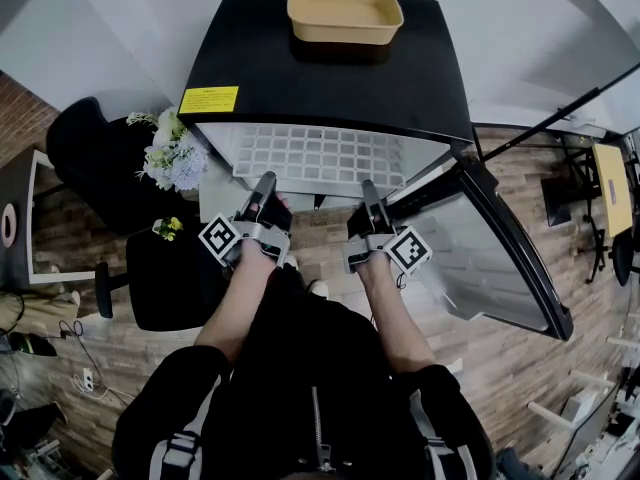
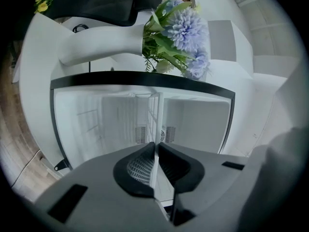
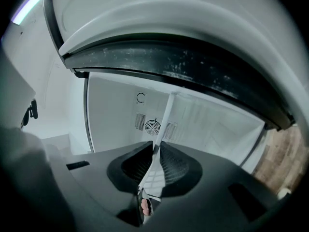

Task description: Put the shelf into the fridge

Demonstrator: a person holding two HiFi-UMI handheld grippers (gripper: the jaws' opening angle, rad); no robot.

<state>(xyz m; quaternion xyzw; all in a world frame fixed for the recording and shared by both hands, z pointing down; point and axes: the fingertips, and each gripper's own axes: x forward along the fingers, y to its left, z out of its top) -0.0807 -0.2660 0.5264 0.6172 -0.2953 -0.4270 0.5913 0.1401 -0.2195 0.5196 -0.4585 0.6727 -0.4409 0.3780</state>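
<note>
Nearest the person, the left gripper (image 1: 262,184) and right gripper (image 1: 370,192) each clamp the near edge of the white plastic grid shelf (image 1: 320,158). The shelf runs ahead of both, partly inside the open black-topped compact fridge (image 1: 330,83). The fridge door (image 1: 505,258) stands open to the right of the right gripper. Farthest, a shallow tan plastic tray (image 1: 345,13) rests on the fridge top.
</note>
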